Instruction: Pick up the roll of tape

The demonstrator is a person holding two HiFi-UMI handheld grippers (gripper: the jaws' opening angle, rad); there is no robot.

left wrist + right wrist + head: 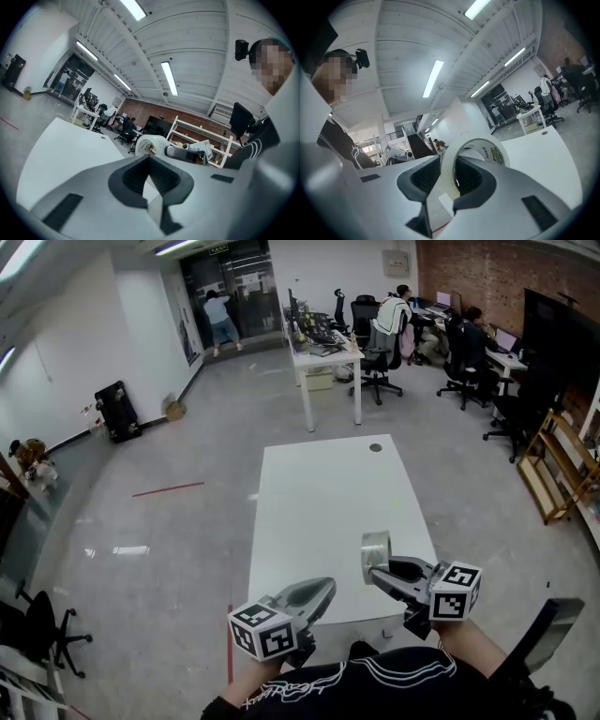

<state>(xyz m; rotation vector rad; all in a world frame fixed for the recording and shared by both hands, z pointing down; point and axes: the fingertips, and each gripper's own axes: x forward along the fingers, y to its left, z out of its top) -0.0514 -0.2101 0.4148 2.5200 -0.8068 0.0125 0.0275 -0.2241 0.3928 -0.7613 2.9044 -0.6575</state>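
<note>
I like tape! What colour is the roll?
Creamy-white roll of tape, clearest in the right gripper view.

**Q:** Where did free room lie for the hands?

**A:** Over the white table [319, 512], whose top ran bare from the near edge to the cable hole [376, 447] at its far end. The floor [169, 521] lay open to the table's left.

**Q:** What stood in the way?

**A:** The left gripper [328, 587] and right gripper [375, 568] hung apart over the near edge. The roll of tape [375, 545] filled the right jaws. On the right, a wooden shelf [555, 465] and a black chair [547, 634] narrowed the passage. A second table [323, 360] stood well beyond.
</note>
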